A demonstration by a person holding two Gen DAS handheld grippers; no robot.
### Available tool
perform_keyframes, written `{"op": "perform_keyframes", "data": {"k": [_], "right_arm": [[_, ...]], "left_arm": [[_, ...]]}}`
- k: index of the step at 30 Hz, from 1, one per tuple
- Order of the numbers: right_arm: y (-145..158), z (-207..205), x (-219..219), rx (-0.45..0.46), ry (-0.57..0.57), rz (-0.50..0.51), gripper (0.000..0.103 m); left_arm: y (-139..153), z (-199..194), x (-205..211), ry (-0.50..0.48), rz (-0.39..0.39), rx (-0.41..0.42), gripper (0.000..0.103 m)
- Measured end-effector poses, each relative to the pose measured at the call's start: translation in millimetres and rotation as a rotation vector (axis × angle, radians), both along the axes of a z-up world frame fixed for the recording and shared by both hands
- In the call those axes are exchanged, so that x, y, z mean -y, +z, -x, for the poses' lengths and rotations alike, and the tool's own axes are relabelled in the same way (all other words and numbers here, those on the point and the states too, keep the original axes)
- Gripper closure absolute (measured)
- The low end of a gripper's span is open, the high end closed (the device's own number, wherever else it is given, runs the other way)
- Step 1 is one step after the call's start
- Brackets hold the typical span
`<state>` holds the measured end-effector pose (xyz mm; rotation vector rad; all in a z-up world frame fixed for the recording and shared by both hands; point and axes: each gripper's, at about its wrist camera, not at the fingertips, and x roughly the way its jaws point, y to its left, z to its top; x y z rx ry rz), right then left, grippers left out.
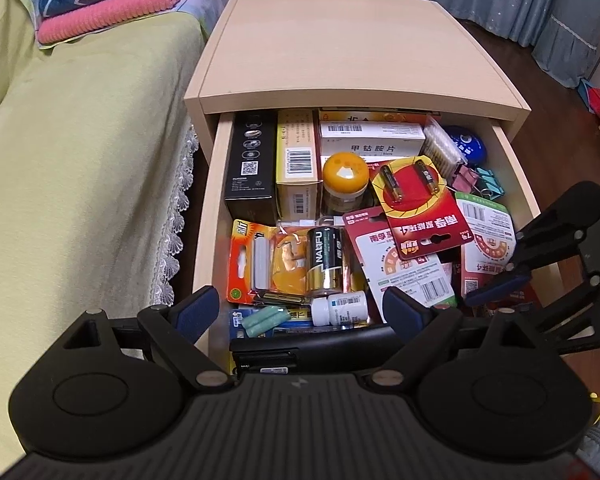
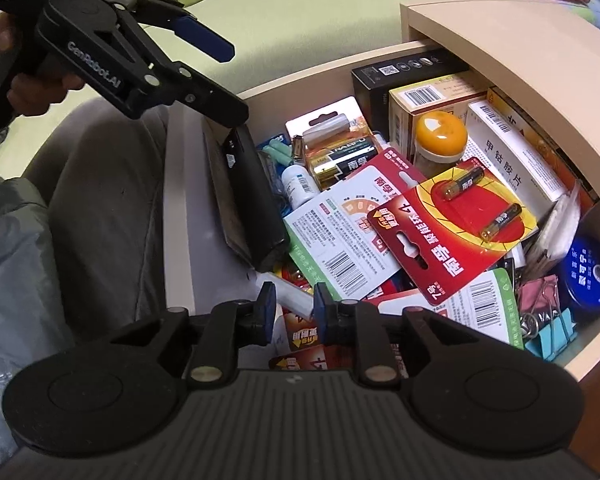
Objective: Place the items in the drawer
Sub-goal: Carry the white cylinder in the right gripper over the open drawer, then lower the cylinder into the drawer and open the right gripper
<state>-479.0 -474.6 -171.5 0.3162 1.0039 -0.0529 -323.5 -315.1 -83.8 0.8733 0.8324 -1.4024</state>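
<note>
The drawer [image 1: 380, 208] is pulled out and crammed; a red battery card [image 1: 420, 208] lies on top at about 1 o'clock. Both are empty — left hand-held gripper [image 1: 300, 304] spread wide, right hand-held gripper [image 2: 294, 312] narrowed. Placing is judged largely done — only closing may remain.

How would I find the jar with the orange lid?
Look in the open drawer of the wooden bedside cabinet. The jar stands near the middle, right of a yellow box. It is the only round thing with a shiny orange lid.
</note>
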Motion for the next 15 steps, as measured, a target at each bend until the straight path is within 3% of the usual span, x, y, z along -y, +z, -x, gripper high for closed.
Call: {"op": "perform_keyframes", "data": {"k": [9,15], "right_arm": [[-11,-18,3,-0.09,0.14,0.036,0.085],[-16,-27,10,-0.094,0.175,-0.036,0.088]], "left_arm": [[-5,5,5,-0.036,-0.016,-0.01,0.013],[-6,1,8,-0.034,-0.013,-0.003,0.013]]}}
